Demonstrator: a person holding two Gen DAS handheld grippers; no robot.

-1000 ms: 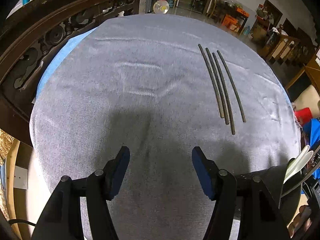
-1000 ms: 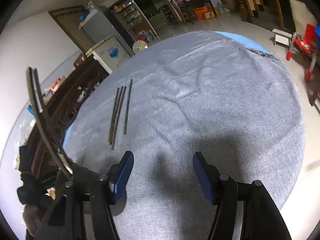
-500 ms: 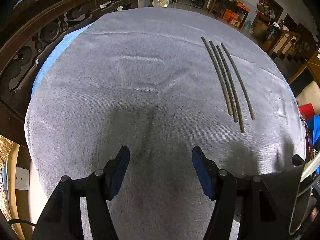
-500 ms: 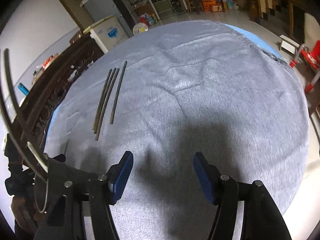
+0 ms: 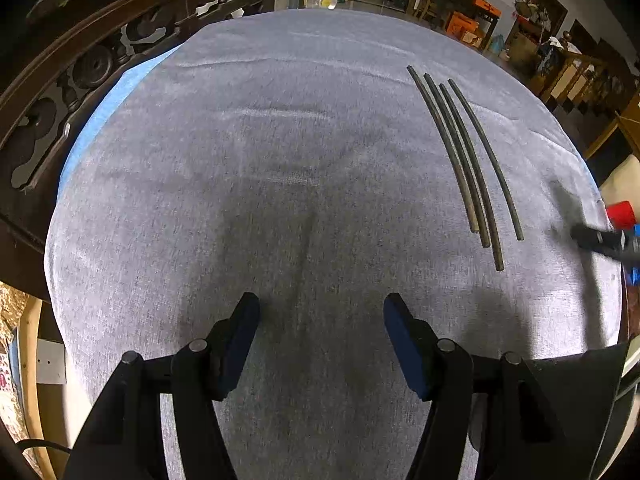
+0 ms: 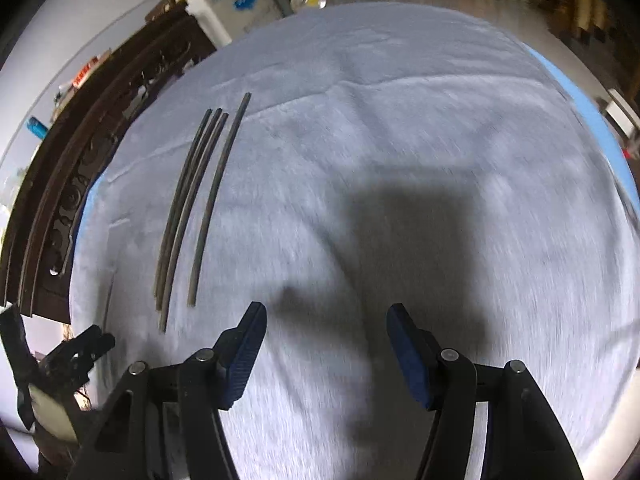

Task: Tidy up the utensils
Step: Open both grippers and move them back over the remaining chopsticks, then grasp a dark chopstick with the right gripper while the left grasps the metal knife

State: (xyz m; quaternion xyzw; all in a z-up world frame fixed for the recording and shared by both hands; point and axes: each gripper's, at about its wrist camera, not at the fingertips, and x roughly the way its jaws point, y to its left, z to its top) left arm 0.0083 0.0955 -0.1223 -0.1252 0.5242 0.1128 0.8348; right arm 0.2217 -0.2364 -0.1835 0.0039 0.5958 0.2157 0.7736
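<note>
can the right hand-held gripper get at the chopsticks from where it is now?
Probably yes. The right hand-held gripper is open and empty, the four chopsticks lie flat on the grey cloth just ahead to its left, and nothing sits between them.

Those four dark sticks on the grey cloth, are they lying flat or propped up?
Flat. All four sticks lie side by side on the cloth, neither gripper touching them.

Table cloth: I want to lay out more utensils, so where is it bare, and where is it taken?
The grey cloth is bare from the carved wooden rail across to the four chopsticks, and again beyond them in the right wrist view. Only the chopsticks' strip is taken.
</note>
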